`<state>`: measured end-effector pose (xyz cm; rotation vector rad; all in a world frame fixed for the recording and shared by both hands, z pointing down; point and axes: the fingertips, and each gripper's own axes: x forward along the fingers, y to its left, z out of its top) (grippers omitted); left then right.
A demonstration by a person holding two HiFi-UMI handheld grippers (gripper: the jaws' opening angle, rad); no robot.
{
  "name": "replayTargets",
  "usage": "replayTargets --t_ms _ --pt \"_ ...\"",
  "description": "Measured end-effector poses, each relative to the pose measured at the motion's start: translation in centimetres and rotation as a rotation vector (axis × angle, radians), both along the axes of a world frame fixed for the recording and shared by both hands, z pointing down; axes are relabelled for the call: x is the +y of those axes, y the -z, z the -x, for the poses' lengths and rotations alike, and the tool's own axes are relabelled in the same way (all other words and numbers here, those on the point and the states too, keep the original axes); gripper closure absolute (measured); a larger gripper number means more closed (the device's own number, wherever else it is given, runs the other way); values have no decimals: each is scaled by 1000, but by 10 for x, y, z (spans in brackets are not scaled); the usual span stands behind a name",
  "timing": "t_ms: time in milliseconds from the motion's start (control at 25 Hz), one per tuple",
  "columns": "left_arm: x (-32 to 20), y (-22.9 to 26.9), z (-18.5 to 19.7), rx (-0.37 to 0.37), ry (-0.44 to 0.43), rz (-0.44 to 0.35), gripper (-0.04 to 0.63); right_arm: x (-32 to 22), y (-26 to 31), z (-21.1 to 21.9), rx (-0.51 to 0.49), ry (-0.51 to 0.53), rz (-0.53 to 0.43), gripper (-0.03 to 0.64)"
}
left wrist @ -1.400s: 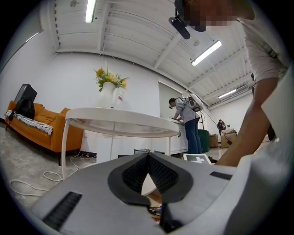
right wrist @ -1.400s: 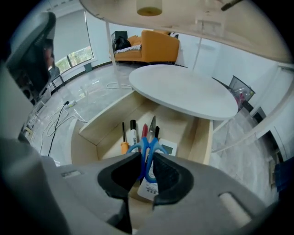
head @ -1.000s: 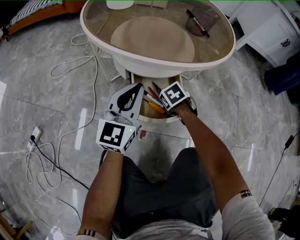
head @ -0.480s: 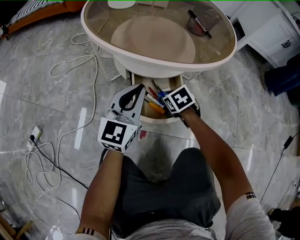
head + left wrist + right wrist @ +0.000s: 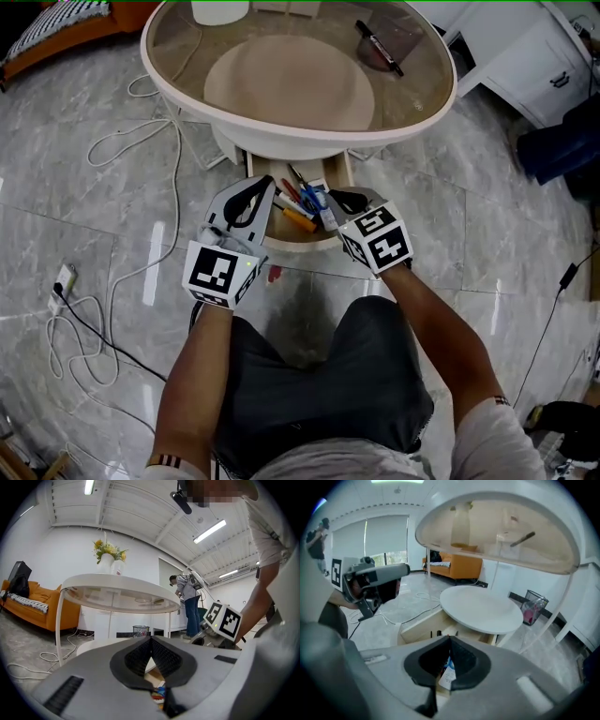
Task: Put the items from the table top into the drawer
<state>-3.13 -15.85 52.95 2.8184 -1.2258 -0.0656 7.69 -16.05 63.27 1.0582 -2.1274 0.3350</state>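
Several pens [image 5: 298,199] already lie in the open drawer [image 5: 298,246], at 6 o'clock under the table [image 5: 281,139]. One marker [image 5: 379,47] remains on the top at 2 o'clock, lying across a dark item (kind unclear). The task is judged mostly done but not complete.

Left gripper [image 5: 150,641]: jaws clenched with nothing between them, at the drawer's 9 o'clock side.

Right gripper [image 5: 449,641]: jaws have just been closing and now meet on nothing.

Change from the earlier frame: the right gripper has withdrawn from over the drawer toward 5 o'clock. The left gripper has hardly moved.
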Motion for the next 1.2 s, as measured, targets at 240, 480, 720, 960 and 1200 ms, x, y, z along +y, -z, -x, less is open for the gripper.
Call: replayTargets --t_ms 240,480,720,960,1200 --pt "8 12 -13 7 -51 -24 595 17 56 7 -119 19 -128 615" --pt "33 32 -28 17 -140 -61 595 41 107 22 -164 88 -227 615" --pt "41 63 -28 -11 -155 -102 595 53 147 31 -216 120 -285 615" --pt "51 126 -20 42 -122 -168 595 59 200 36 -264 153 -343 615" --pt "47 164 -19 51 -96 -188 595 52 240 34 -290 156 -371 615"
